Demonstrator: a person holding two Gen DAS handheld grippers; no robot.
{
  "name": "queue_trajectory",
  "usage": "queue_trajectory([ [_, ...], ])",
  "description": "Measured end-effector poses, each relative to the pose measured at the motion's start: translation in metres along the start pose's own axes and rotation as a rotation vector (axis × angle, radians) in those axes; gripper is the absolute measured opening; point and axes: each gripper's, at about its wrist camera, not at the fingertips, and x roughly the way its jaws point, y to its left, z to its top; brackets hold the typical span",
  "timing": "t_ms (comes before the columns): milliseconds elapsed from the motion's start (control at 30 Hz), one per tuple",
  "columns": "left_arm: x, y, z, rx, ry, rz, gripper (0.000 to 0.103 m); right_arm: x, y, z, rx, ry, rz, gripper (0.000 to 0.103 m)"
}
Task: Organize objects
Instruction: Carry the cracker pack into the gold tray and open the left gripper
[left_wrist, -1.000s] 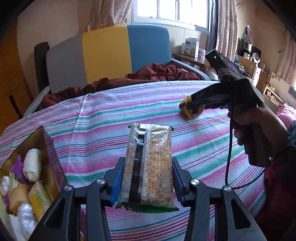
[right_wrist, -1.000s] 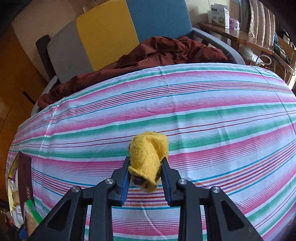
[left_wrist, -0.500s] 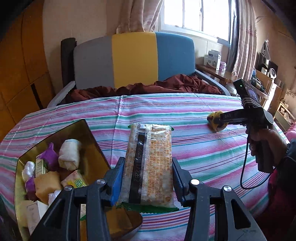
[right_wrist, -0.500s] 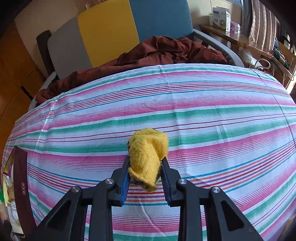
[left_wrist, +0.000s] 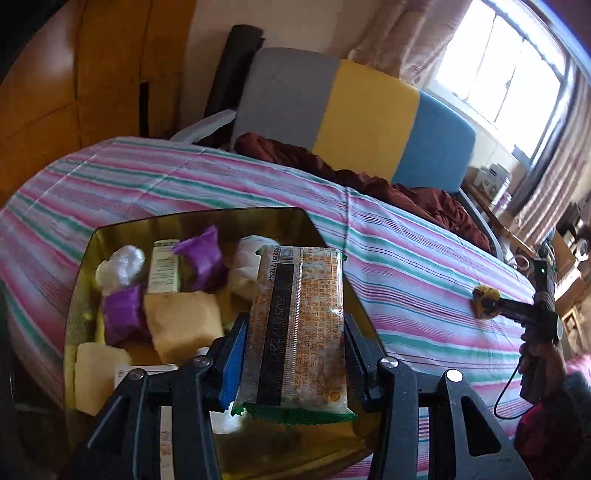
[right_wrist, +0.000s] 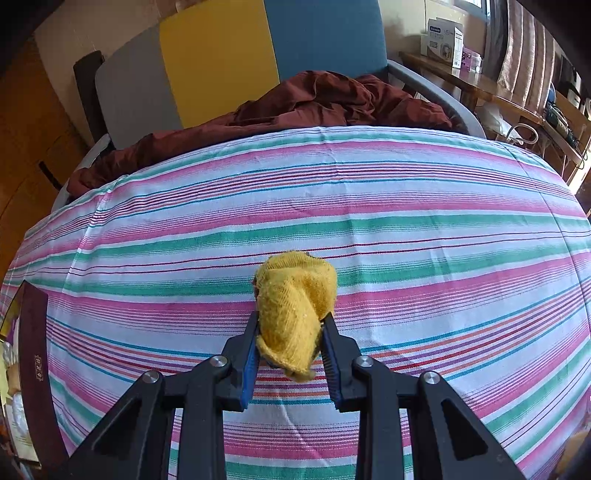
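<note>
My left gripper (left_wrist: 293, 341) is shut on a long cracker packet (left_wrist: 299, 325), clear wrap with a green bottom edge, held upright over the gold box (left_wrist: 122, 229). Inside the box lie purple packets (left_wrist: 201, 258), yellow wrapped cakes (left_wrist: 183, 323), white wrapped pieces and a small carton. My right gripper (right_wrist: 290, 343) is shut on a rolled yellow knitted cloth (right_wrist: 295, 306) just above the striped tablecloth (right_wrist: 332, 206). In the left wrist view that right gripper (left_wrist: 487, 302), with the yellow cloth (left_wrist: 482, 295) at its tip, shows far right, held by a hand (left_wrist: 539, 365).
The box's dark outer wall (right_wrist: 35, 354) shows at the left edge of the right wrist view. Behind the table stands a grey, yellow and blue chair back (left_wrist: 354, 110) with a maroon cloth (right_wrist: 314, 103) draped on it. A cluttered side table (right_wrist: 461, 70) stands at the right.
My left gripper has swung left with the cracker packet and rolled, so the gold box now lies under and behind it. The right gripper with the yellow cloth has stayed in place.
</note>
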Motion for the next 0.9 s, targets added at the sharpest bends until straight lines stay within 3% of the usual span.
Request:
queue_trajectory([
  [133, 0.009, 0.034, 0.002, -0.108, 0.041, 0.015, 0.048, 0.0, 0.001, 0.0, -0.003, 0.003, -0.003, 0.029],
  [267, 0.025, 0.037, 0.001, -0.165, 0.101, -0.006, 0.048, 0.001, 0.001, 0.0, -0.005, 0.003, -0.007, 0.029],
  [567, 0.057, 0.01, -0.011, -0.093, 0.157, 0.04, 0.05, 0.002, 0.002, 0.0, -0.008, 0.005, -0.011, 0.029],
  [900, 0.034, 0.005, -0.015, 0.034, 0.04, 0.131, 0.051, 0.002, 0.006, -0.001, -0.02, 0.006, -0.028, 0.029],
])
